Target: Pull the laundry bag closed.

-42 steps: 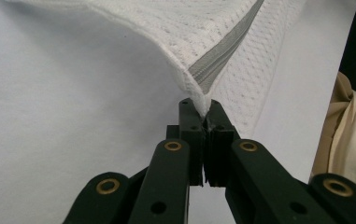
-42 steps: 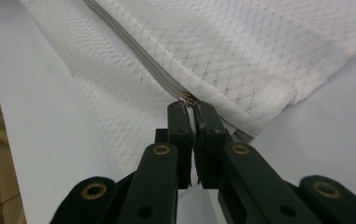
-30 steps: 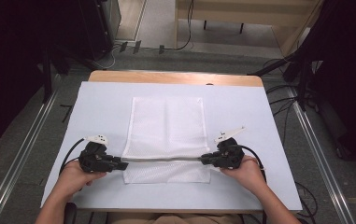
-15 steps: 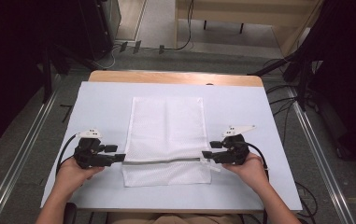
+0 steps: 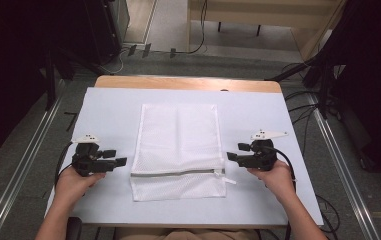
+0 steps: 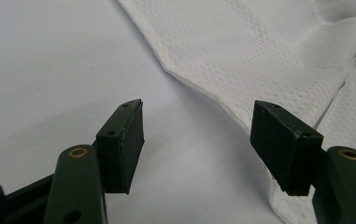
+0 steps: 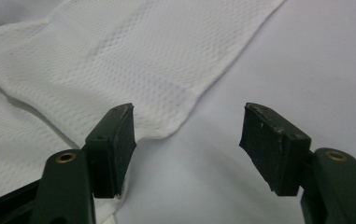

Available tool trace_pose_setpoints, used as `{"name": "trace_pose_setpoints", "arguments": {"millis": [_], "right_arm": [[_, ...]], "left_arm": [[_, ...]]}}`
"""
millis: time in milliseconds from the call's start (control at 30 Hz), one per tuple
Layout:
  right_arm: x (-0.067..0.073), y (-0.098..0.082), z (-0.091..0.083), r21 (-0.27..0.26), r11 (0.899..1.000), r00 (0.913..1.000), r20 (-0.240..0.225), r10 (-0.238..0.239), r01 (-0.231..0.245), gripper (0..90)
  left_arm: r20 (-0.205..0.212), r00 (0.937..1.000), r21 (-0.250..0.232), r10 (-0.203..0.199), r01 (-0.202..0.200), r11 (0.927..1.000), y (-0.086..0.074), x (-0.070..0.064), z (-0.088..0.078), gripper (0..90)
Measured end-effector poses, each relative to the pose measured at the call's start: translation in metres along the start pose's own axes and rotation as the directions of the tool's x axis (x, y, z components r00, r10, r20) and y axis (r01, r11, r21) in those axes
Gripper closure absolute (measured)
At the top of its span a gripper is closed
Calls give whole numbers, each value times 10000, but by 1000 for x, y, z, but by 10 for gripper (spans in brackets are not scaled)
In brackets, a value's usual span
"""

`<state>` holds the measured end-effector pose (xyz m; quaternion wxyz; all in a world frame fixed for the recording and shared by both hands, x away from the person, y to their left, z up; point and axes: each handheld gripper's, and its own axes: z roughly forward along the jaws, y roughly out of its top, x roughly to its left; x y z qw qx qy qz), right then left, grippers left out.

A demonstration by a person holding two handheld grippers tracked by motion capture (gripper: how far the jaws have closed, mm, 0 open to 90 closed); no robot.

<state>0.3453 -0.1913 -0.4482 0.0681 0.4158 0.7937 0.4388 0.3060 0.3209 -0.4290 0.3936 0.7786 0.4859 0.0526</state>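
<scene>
A white mesh bag [image 5: 178, 145] lies flat in the middle of the table, its grey zipper [image 5: 178, 173] running across near the front edge. My left gripper [image 5: 118, 157] rests just left of the bag, apart from it. Its jaws have just been opening and now stand open over bare table [image 6: 199, 140], with the bag's edge [image 6: 259, 56] beyond the right-hand jaw. My right gripper [image 5: 235, 151] sits just right of the bag. Its jaws have also just been opening and stand open [image 7: 187, 140], the bag's corner [image 7: 119, 60] lying ahead by the left-hand jaw.
A white sheet [image 5: 108, 115] covers the table, with a strip of bare wood [image 5: 188, 83] along the far edge. Metal rails [image 5: 23, 170] run along the floor on both sides, and cables lie behind and to the right.
Both grippers have let go of the bag's sides, opened wide and drawn outward, left to the left and right to the right. The bag now lies slack and flat.
</scene>
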Motion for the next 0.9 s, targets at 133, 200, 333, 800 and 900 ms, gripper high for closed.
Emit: {"name": "trace_pose_setpoints", "arguments": {"millis": [133,200,333,800,900], "right_arm": [[-9,-2,-3,-80,10000,9975,704,60,-55,349],[-11,-2,-4,-135,9999,9962,870,63,-51,350],[-17,-2,-6,-187,9991,9941,1011,386,-369,350],[-19,-4,-3,70,9994,9928,1149,343,-353,345],[-20,-4,-3,147,9992,9927,1154,345,-364,332]], "left_arm": [[-409,9990,-109,-186,182,9998,-1,4,-2,355],[-458,9987,-113,-202,197,9997,-1,6,-3,355],[-604,9978,-177,-278,268,9995,-2,8,-4,350],[-1005,9945,-232,-280,258,9994,-3,11,-3,310],[-1107,9936,-223,-241,218,9995,-3,12,-2,293]]}}
